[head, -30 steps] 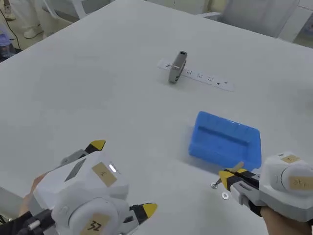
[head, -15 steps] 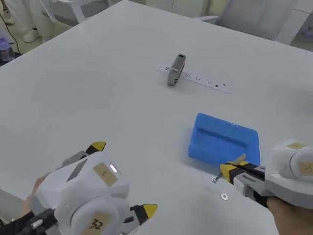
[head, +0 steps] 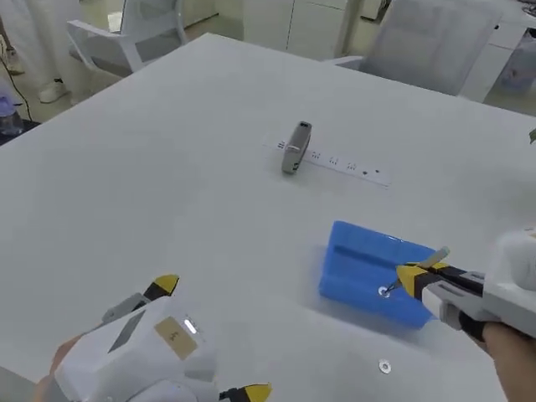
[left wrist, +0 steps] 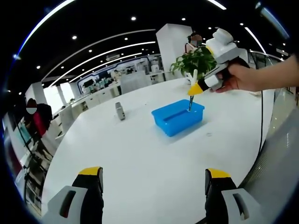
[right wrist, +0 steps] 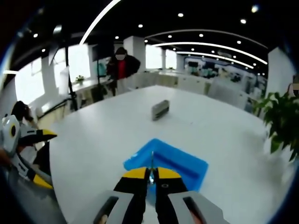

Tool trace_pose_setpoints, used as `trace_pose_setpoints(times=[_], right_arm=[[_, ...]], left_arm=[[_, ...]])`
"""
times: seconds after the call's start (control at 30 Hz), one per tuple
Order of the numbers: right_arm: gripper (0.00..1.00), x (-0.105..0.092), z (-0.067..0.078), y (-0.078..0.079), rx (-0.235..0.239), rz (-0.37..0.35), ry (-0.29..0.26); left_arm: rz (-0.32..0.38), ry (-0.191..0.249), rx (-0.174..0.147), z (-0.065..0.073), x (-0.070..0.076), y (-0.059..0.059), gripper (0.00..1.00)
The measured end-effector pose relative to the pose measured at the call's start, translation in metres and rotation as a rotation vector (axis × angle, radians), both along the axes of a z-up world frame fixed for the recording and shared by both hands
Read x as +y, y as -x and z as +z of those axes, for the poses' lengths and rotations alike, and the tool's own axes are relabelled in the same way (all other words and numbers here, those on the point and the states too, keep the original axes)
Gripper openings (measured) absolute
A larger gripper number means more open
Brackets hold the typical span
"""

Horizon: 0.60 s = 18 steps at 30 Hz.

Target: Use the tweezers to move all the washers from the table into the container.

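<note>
Right gripper [head: 410, 279]: clenched on tweezers [head: 394, 286], which held a washer [head: 384, 291] over the container [head: 347, 251]. Lowering inside before release seemed wisest. Left gripper [left wrist: 153, 173]: jaws apart, well clear of the container.

Grey block [head: 296, 147] standing on white power strip [head: 347, 166], leafy potted plant [left wrist: 198, 58], white chair [head: 126, 38]

Big open-plan office. Wide white tabletop [head: 167, 184], matte finish. Far edge: white chair [head: 126, 33] at L, grey chair [head: 435, 42] at R, pale cabinets [head: 289, 21] btwn them. Grey floor [head: 50, 84] past L edge. Ceiling dark w/ long curved light strips [right wrist: 205, 43] + small spot lamps [right wrist: 180, 15]. White square pillar [left wrist: 170, 46] mid-room, rows of desks [left wrist: 135, 77] beside it. Bright windows [right wrist: 28, 74] on one side. Green potted plant [left wrist: 196, 60] nr tabletop's edge. A few ppl [right wrist: 121, 63] stand far off.
</note>
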State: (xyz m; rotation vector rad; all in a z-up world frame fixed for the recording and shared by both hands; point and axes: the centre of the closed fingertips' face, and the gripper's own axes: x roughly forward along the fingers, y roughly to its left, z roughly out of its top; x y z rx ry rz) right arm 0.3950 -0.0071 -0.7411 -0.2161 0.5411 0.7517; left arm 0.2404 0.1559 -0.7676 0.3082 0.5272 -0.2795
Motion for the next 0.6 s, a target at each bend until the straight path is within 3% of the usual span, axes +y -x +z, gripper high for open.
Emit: trace_pose_setpoints(times=[0.17, 0.6], right_arm=[[0.02, -0.006, -0.016, -0.019, 0.002, -0.035, 0.039], [0.02, -0.012, -0.059, -0.033, 0.069, -0.073, 0.114]], left_arm=[[-0.004, -0.003, -0.003, 0.000, 0.000, 0.000, 0.92], [0.006, -0.004, -0.008, 0.001, 0.002, -0.001, 0.92]])
